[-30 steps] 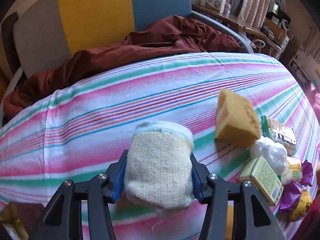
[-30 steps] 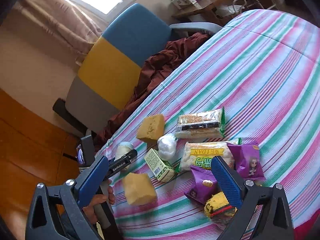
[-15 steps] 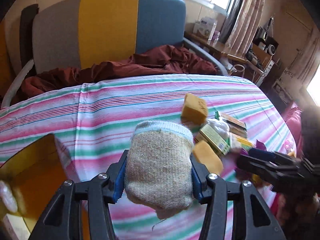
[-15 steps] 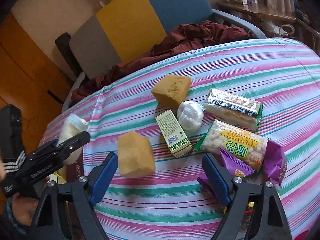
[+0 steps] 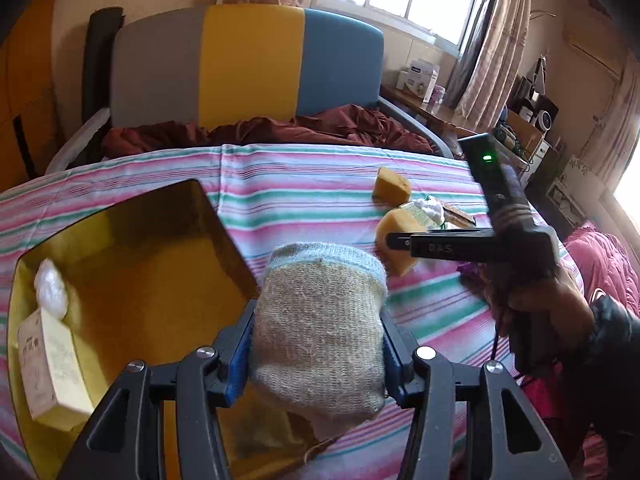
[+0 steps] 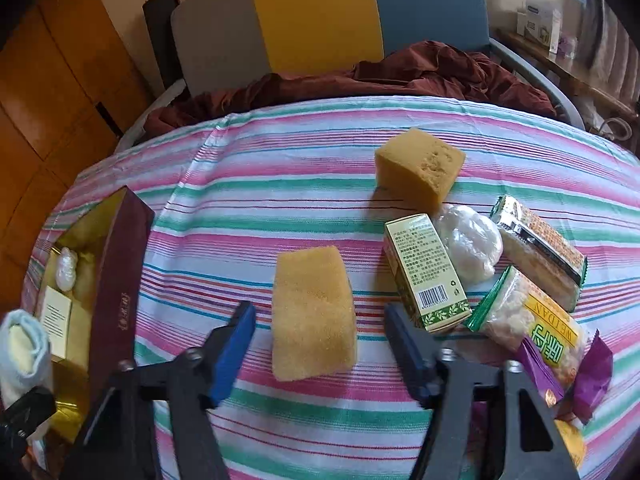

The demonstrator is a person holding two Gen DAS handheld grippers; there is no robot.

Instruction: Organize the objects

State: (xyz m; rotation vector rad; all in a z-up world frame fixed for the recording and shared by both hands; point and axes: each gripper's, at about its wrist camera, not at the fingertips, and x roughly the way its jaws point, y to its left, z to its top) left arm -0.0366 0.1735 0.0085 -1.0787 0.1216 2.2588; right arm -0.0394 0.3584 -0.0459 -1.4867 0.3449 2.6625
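Your left tool [image 5: 316, 344] was clamped on the soft, beige knitted scrub pad with a pale blue rim [image 5: 318, 320], held up beside the open gold-lined box with dark red walls [image 5: 152, 272], likely so it could drop in. A small cream carton [image 5: 48, 364] and a white wrapped ball [image 5: 50, 294] lay inside already.

Your right tool [image 6: 320, 344] was closing around the nearer yellow sponge block [image 6: 314, 312], but its pads did not press it yet. The green and gold carton [image 6: 426, 272] sat just beside the right pad and could get bumped. Past it, on the striped cloth of the bench [image 6: 280, 184], lay another yellow sponge [image 6: 420, 168], a white bag [image 6: 472, 246] and snack packets [image 6: 536, 240].
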